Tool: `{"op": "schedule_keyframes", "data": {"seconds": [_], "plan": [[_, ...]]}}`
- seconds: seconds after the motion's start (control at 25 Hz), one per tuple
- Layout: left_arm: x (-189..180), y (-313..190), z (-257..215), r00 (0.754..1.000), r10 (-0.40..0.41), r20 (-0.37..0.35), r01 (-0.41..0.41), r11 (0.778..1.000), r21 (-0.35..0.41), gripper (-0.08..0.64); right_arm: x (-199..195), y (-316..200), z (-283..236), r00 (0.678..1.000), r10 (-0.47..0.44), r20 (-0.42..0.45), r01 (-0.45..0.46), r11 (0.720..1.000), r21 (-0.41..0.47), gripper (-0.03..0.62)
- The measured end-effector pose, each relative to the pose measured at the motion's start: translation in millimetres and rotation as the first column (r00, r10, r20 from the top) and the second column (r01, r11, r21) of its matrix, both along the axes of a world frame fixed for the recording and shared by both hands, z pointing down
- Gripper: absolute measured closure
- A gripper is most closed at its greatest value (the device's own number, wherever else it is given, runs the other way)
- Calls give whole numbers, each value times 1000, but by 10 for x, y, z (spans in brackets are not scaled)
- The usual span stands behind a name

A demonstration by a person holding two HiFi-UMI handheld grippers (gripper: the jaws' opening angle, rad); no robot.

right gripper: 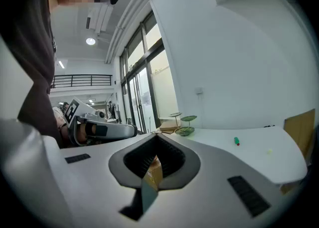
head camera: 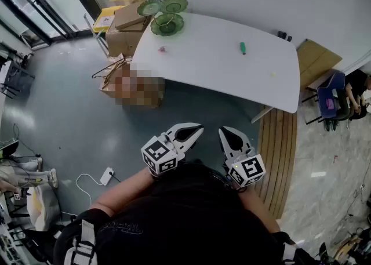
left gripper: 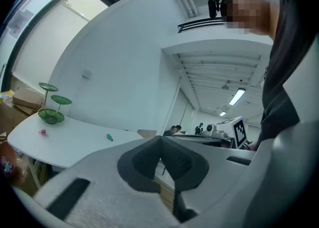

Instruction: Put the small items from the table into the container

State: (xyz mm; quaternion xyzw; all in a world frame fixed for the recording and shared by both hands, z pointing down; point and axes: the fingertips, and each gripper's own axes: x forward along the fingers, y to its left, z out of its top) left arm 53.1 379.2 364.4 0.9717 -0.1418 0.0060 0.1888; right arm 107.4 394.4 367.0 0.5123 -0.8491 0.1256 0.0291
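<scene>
A white table (head camera: 220,64) stands ahead of me across the floor. On it lie a small pink item (head camera: 162,49), a green item (head camera: 243,47) and a tiny pale yellow item (head camera: 273,74). A green tiered dish stand (head camera: 165,17) sits at the table's far left corner. Both grippers are held close to my body, well short of the table. My left gripper (head camera: 199,126) is shut and empty, its tips meeting (left gripper: 160,139). My right gripper (head camera: 222,131) is also shut with nothing held (right gripper: 156,137). The left gripper view shows the green stand (left gripper: 51,108), pink item (left gripper: 43,132) and green item (left gripper: 109,137).
Cardboard boxes (head camera: 124,29) are stacked left of the table. A wooden slatted board (head camera: 278,153) lies on the floor at the right. A blue chair (head camera: 330,98) and a seated person (head camera: 356,87) are at the far right. A power strip (head camera: 106,175) lies on the floor.
</scene>
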Motion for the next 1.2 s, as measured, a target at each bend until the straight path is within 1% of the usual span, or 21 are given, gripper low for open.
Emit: {"op": "schedule_keyframes", "data": {"seconds": [0.28,0.48,0.68,0.8,1.0,1.2], "plan": [[31,-52,-3,1000,-19,3,19,1000,2,557,63,-57,-15,1000,-14,2,14,1000,6,575],[-113,-183,34,999,-42,1,42,999,-6,557,-66,-217,10,999,-39,11,39,999,1,575],[-375,-446,69,997,-78,-13,77,997,-15,557,-339,-485,-36,996,-85,31,84,996,27,574],[-598,-728,68,996,-87,-21,87,996,-17,557,-545,-759,-45,995,-91,28,90,996,27,574],[-1003,-1236,2,997,-70,-35,69,998,-15,557,-982,-1297,-78,995,-96,28,95,995,23,574],[-1507,-1733,-110,997,-61,-57,62,998,5,557,-1481,-1880,-173,995,-99,20,98,994,39,574]]}}
